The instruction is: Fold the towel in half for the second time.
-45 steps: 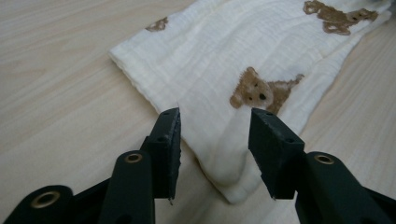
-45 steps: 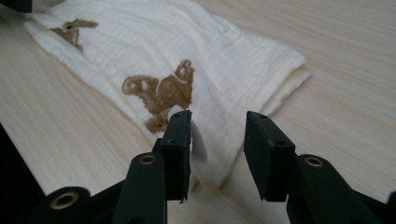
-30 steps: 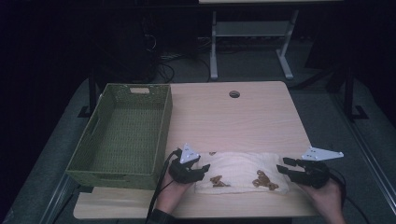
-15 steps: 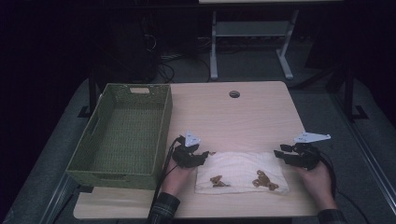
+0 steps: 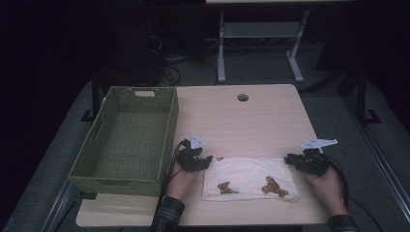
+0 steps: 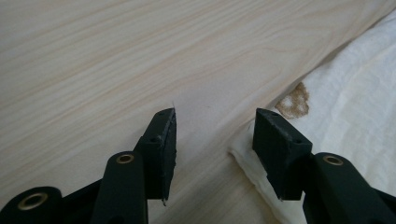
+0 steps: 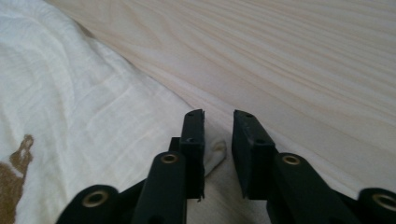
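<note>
Nearest the person, two hands low at the table edge, one on each gripper. Between them, a white cloth folded flat, brown animal prints facing up.

Left gripper spread wide, nothing held, low over the wood at the cloth's left far corner; one jaw over bare table, the other just above the cloth's edge. Risk here: closing from this offset likely catches a single layer, or nothing, and peels the fold apart.

Right gripper at the cloth's right far corner, jaws narrowed to a small gap, a nub of fabric just beside the inner jaw rather than clearly between them. Not gripping, as far as can be seen. Risk: sliding off that thin tip on a lift, leaving one side up and one side down, cloth skewed.

Farther left, a green woven basket, empty, well apart from the cloth. Probably the destination; a sagging, one-corner carry could snag its near rim. Beyond, the table's cable hole.
</note>
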Available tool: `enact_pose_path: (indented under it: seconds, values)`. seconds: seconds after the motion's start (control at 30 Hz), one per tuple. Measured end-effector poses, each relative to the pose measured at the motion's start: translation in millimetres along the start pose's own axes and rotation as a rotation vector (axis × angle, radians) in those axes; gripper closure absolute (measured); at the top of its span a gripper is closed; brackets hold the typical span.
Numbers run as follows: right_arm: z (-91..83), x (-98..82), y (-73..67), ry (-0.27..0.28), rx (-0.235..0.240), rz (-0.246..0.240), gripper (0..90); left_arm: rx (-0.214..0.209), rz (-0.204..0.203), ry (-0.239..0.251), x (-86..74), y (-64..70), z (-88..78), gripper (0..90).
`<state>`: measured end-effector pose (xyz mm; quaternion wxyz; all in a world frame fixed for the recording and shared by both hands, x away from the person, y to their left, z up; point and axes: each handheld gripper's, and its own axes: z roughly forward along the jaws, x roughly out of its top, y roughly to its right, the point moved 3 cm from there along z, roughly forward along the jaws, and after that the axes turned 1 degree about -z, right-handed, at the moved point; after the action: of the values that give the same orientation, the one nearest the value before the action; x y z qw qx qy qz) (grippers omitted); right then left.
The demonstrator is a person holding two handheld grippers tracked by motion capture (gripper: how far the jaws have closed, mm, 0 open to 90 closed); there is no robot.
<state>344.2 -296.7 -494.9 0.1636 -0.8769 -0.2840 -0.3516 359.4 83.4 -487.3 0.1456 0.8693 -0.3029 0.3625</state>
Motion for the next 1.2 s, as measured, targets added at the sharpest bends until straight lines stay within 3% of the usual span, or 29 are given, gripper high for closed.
enact_pose_path:
  seconds: [0.17,0.3,0.43,0.5,0.67,0.73,0.93,1.2]
  values:
    - [0.3,0.2,-1.5,-0.005,0.014,0.001,81.9,-0.008,0.008,-0.006,-1.1,-1.1,2.7,53.4]
    - [0.6,0.6,-2.1,-0.007,0.017,-0.003,84.2,-0.038,0.036,0.0,-0.7,-0.2,4.6,61.8]
    - [0.8,0.7,-2.4,-0.006,0.019,0.004,85.1,-0.096,0.046,-0.016,-0.3,2.2,4.3,83.0]
    - [0.5,1.1,-2.9,-0.014,0.017,0.005,85.9,-0.1,0.032,-0.021,0.0,2.4,4.3,86.2]
    - [-1.1,5.1,-0.1,-0.024,-0.024,-0.006,86.7,-0.068,-0.011,-0.01,1.7,-1.1,3.7,87.8]
    - [-2.9,8.9,4.1,-0.011,-0.014,0.013,86.7,-0.057,-0.026,0.009,3.9,-4.1,3.3,87.9]
    - [-4.3,29.9,14.5,0.047,-0.027,0.003,86.8,0.007,-0.026,0.062,20.2,-12.5,1.0,87.9]
    - [2.1,52.7,30.9,0.095,-0.049,0.021,86.9,0.081,0.004,0.137,54.5,-24.1,-3.7,87.8]
